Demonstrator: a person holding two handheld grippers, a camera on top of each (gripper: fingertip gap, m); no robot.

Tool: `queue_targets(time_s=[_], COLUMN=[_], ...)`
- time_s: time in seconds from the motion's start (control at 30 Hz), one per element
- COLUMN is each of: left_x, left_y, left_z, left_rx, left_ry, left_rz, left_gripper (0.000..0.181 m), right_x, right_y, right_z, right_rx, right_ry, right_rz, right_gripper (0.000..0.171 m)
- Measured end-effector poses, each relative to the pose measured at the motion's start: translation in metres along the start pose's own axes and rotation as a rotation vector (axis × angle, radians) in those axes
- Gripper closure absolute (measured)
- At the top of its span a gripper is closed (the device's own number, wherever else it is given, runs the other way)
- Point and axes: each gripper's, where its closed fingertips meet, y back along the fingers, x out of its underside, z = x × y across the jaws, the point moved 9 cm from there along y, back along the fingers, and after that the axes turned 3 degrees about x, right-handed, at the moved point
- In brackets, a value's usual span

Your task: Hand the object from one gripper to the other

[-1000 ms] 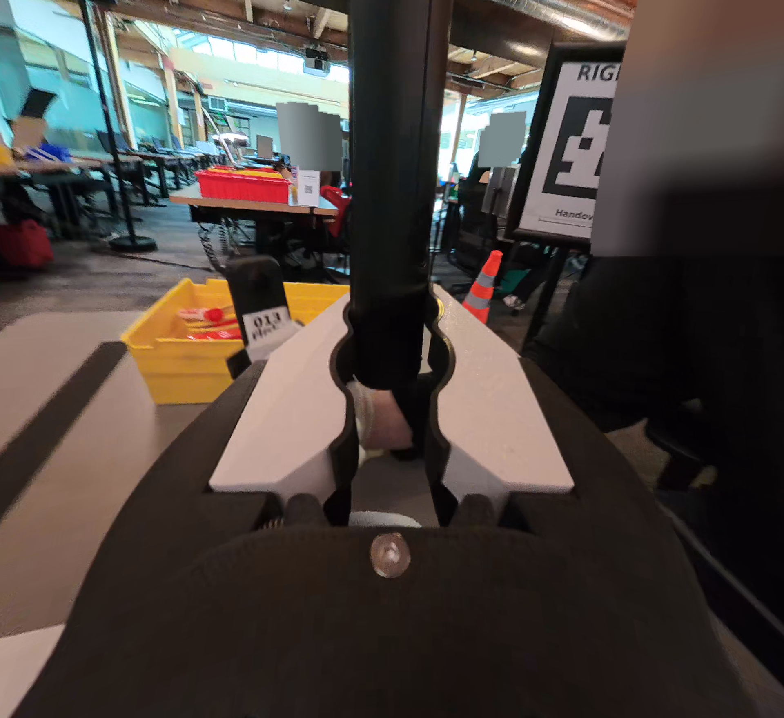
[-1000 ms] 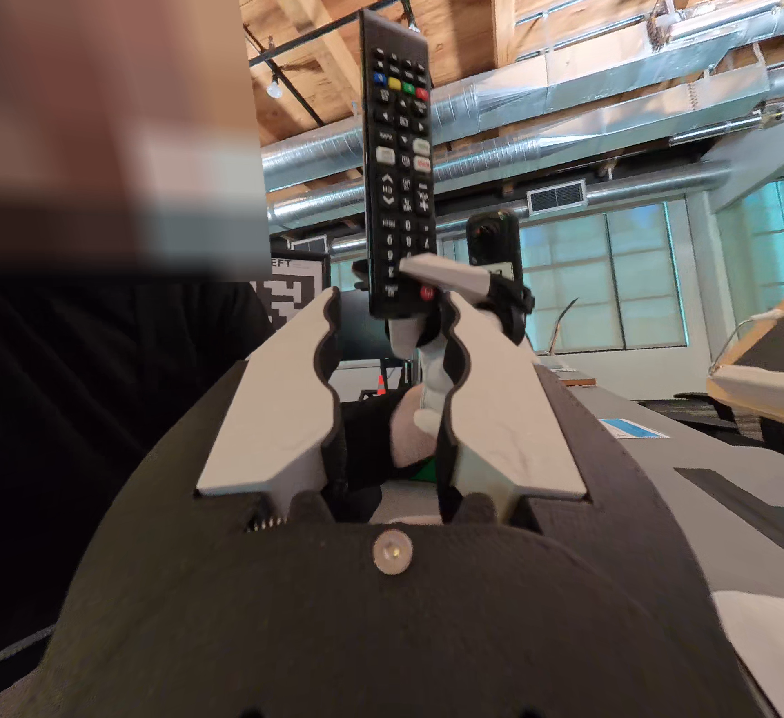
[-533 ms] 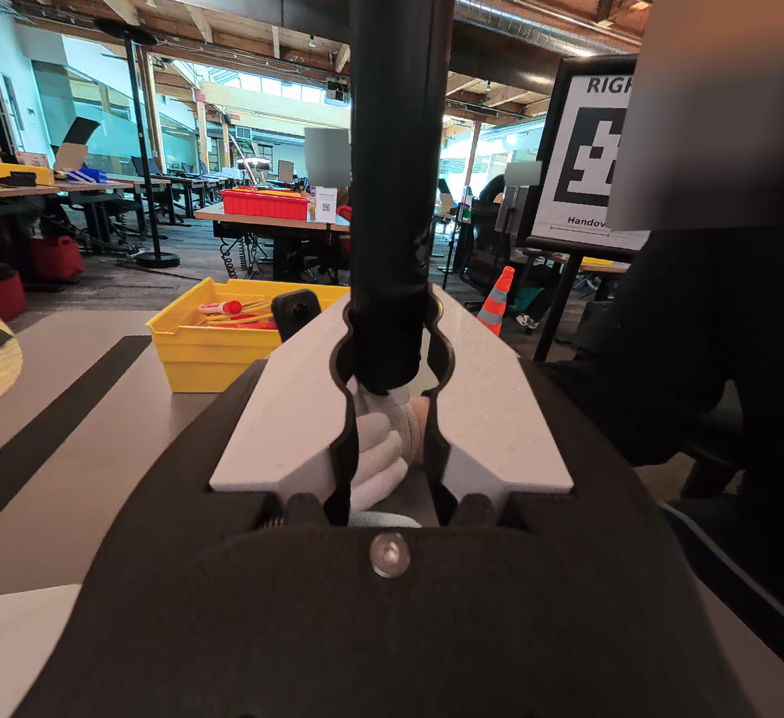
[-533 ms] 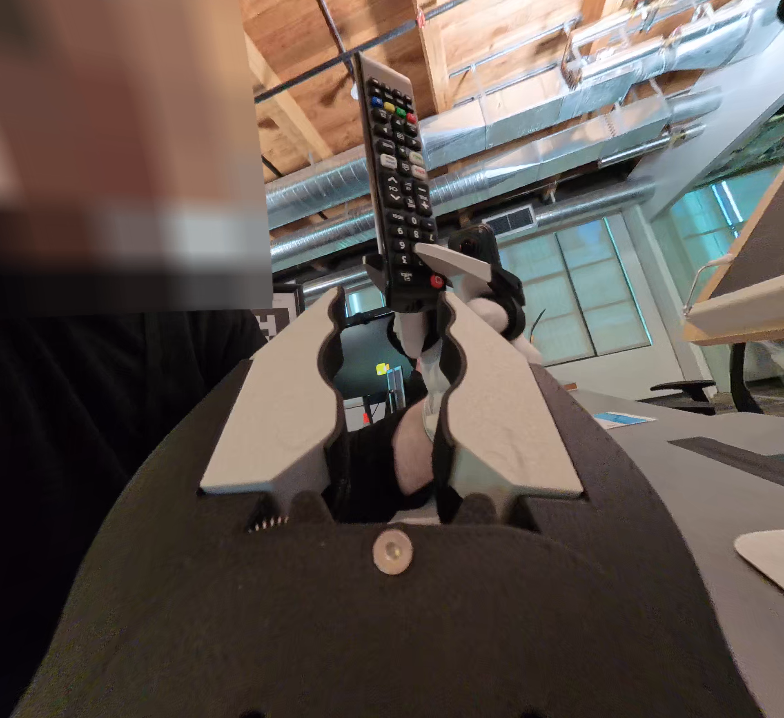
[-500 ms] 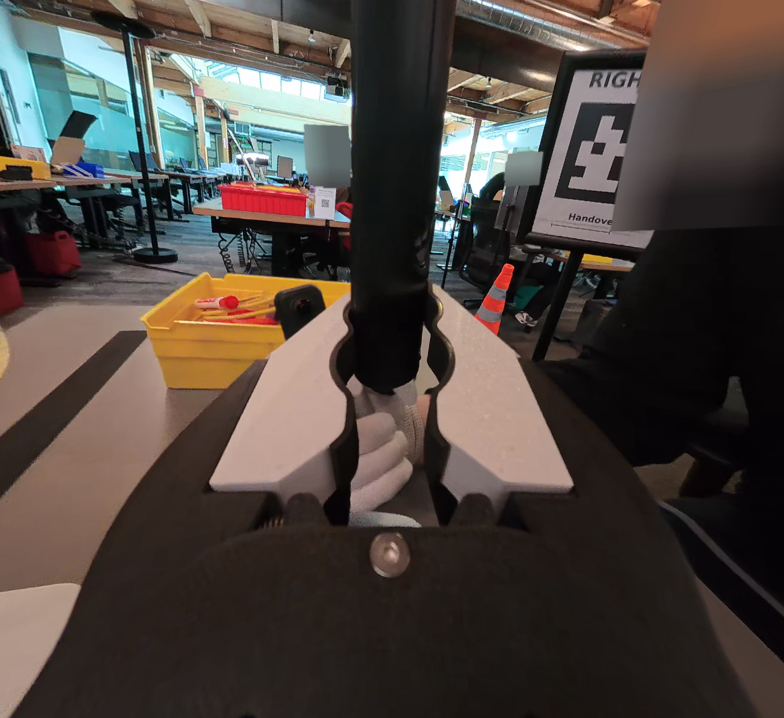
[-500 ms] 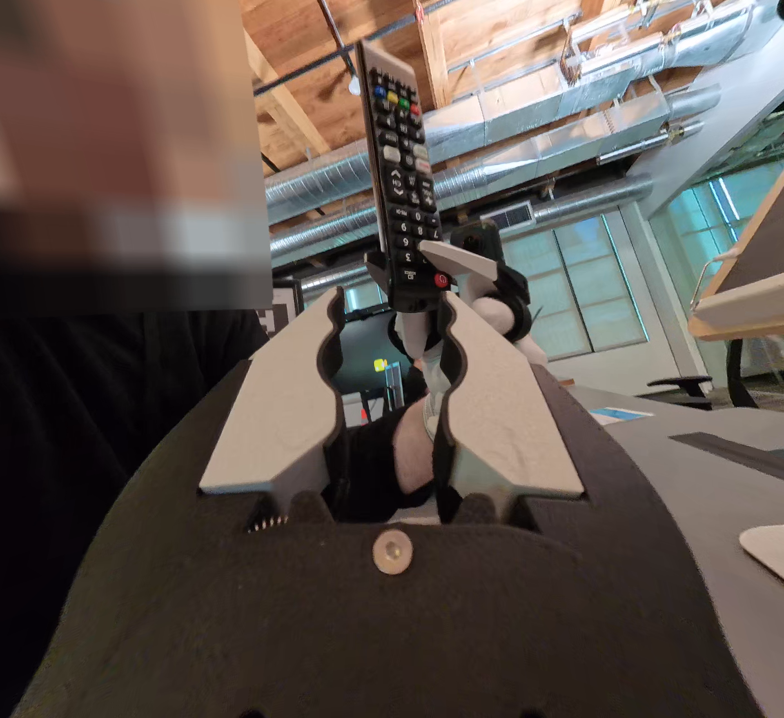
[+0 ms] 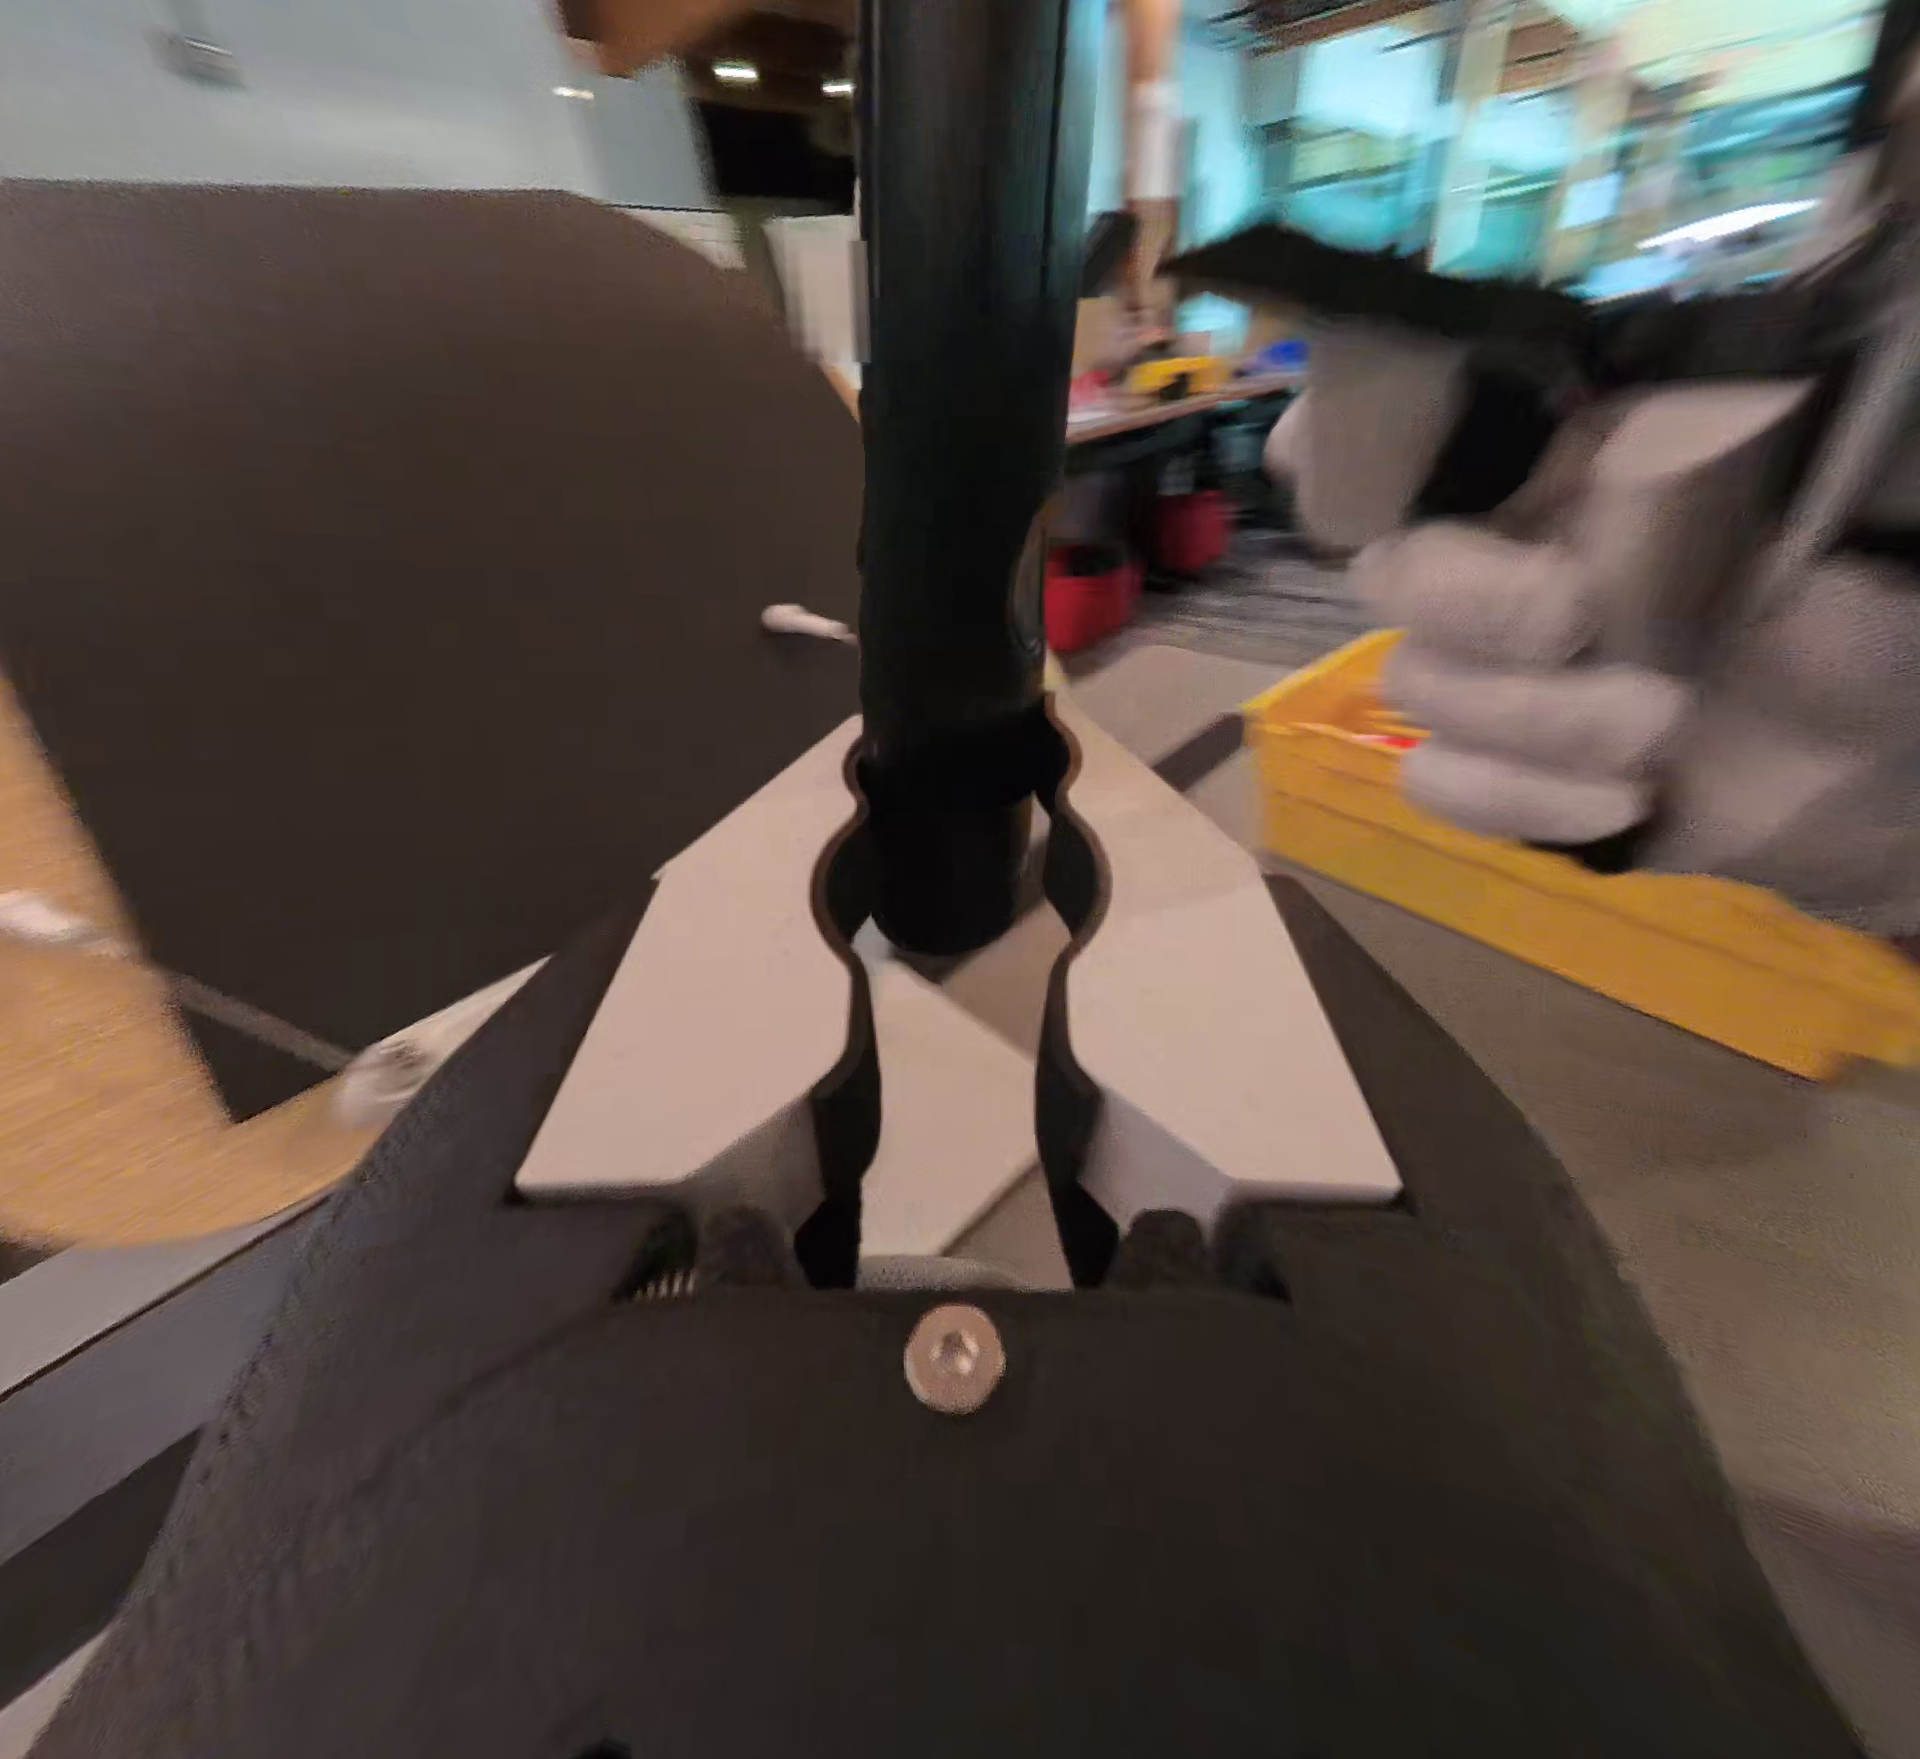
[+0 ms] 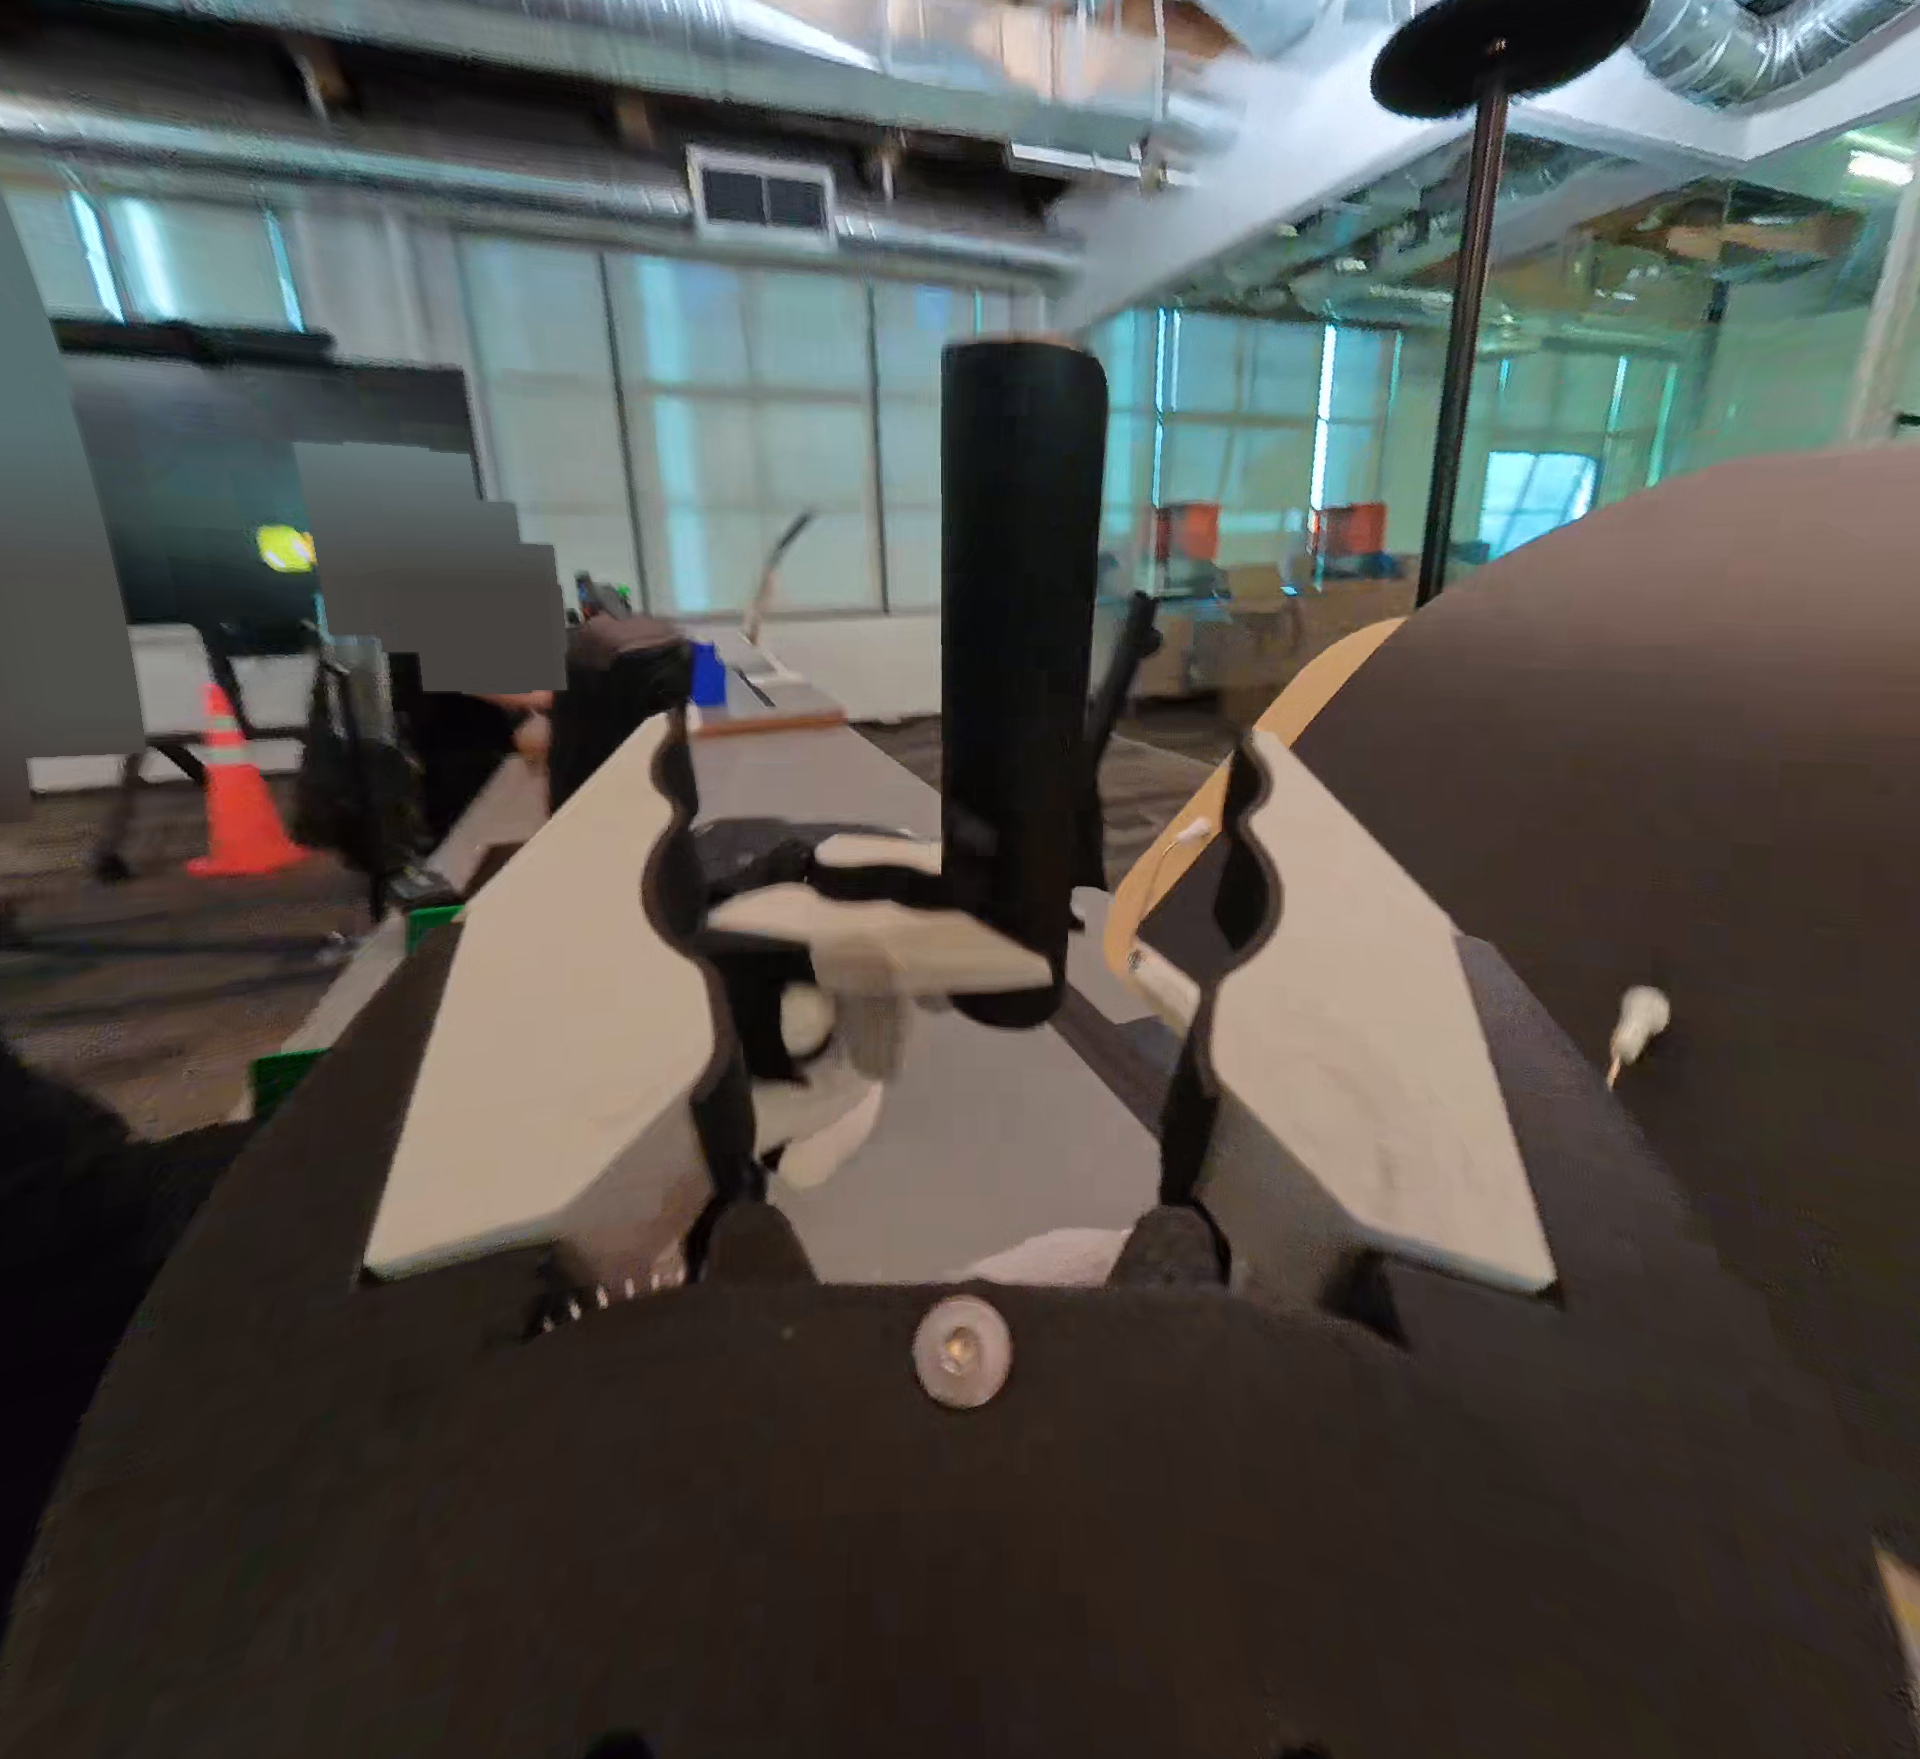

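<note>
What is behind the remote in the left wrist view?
The upright remote, clamped at its lower end in the left gripper, hides a central strip of the blurred room. Beside it show a dark rounded panel, a yellow bin and a gloved hand.

Your left wrist view cuts the black remote [image 7: 961,338] off at the top edge, so you cannot see its upper end. Motion blur smears the gloved hand [image 7: 1538,701] at the right and the yellow bin [image 7: 1558,899] beneath it; the bin's contents are unreadable. In your right wrist view, the remote's buttons face away.
</note>
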Motion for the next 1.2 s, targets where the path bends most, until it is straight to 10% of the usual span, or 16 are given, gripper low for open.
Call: queue_targets(time_s=[0.23, 0.47, 0.63, 0.7, 0.8, 1.2], left_x=[0.017, 0.023, 0.017, 0.013, 0.007, 0.023], left_y=[-0.012, -0.022, -0.019, -0.017, -0.010, 0.012], left_z=[-0.013, -0.032, -0.034, -0.035, -0.027, -0.048], left_rx=[-0.252, -0.256, -0.200, -0.097, 0.091, 1.074], left_ry=[-0.310, -0.380, -0.392, -0.358, -0.201, 0.427], left_rz=[0.048, 0.057, 0.021, 0.007, 0.052, 0.031], left_gripper=[0.157, 0.157, 0.158, 0.158, 0.100, 0.113], right_x=[0.009, 0.012, 0.009, 0.006, -0.002, 0.017], right_y=[-0.042, -0.034, -0.031, -0.027, -0.014, 0.014], right_z=[-0.003, -0.003, -0.002, -0.004, -0.009, 0.027], right_rx=[0.322, 0.279, 0.249, 0.219, 0.121, -0.682], right_ry=[0.003, 0.032, 0.019, -0.008, -0.035, -0.116], right_rz=[0.038, 0.053, -0.005, -0.018, -0.054, 0.106], right_gripper=[0.082, 0.124, 0.125, 0.125, 0.125, 0.125])
